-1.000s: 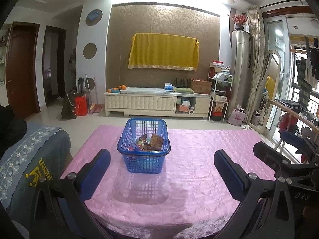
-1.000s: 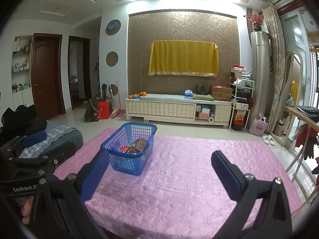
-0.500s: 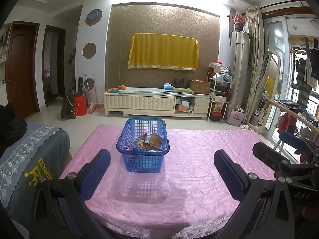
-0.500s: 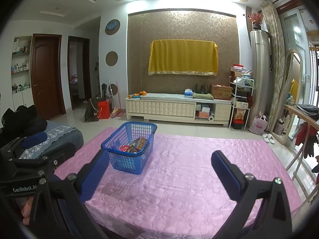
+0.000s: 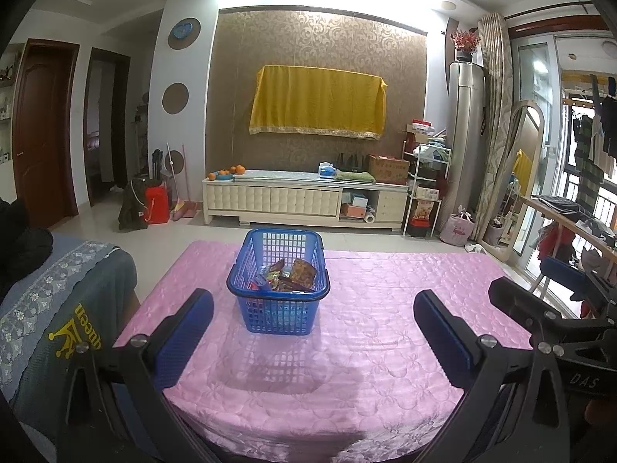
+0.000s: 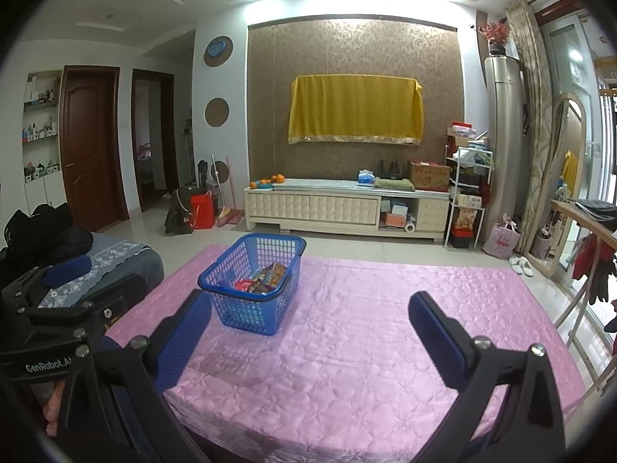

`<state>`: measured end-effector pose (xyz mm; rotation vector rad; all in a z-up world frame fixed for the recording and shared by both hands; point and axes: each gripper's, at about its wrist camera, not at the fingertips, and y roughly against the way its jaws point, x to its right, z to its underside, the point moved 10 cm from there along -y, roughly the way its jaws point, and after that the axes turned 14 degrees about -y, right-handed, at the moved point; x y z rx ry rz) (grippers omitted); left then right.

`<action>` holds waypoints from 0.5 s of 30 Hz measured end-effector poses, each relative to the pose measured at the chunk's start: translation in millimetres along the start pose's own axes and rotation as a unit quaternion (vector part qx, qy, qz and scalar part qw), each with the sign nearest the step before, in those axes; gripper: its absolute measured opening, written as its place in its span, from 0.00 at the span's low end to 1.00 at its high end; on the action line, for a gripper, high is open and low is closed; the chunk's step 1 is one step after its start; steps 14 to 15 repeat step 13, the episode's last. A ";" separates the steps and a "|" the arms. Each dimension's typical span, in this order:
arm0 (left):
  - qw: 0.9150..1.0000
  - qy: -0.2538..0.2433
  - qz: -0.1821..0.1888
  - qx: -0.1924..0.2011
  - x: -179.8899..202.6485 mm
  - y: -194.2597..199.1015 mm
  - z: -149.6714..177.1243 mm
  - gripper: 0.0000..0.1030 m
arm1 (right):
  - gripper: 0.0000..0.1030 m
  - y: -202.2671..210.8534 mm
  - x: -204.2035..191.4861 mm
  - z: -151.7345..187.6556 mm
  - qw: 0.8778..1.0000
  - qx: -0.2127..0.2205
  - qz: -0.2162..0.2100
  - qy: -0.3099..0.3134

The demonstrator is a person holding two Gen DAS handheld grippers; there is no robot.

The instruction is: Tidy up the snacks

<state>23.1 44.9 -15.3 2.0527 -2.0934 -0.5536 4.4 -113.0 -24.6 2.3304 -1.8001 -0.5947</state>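
Observation:
A blue plastic basket (image 5: 278,301) stands on the pink quilted table (image 5: 378,347), holding several snack packets (image 5: 289,274). It also shows in the right wrist view (image 6: 252,301), with the snack packets (image 6: 262,279) inside. My left gripper (image 5: 313,318) is open and empty, held back from the basket near the table's front edge. My right gripper (image 6: 306,320) is open and empty, to the right of the basket and behind it. The left gripper's body shows at the left of the right wrist view (image 6: 58,308).
A chair with grey-blue patterned fabric (image 5: 58,308) stands at the table's left. A white TV cabinet (image 5: 304,200) lines the far wall. A rack and clothes (image 5: 570,239) stand to the right. The pink table (image 6: 385,328) stretches right of the basket.
Both views have shifted very slightly; the basket sits a touch lower and closer in the left wrist view. Both grippers stay open and empty.

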 end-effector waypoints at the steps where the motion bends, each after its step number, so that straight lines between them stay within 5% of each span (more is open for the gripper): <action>1: 1.000 0.001 0.000 0.000 0.1 0.3 -0.1 1.00 | 1.00 0.3 -0.2 0.1 1.000 0.001 0.000 0.000; 15: 1.000 0.002 0.002 -0.002 -0.4 0.5 1.6 1.00 | 1.00 0.2 -2.0 1.9 1.000 -0.002 0.000 0.000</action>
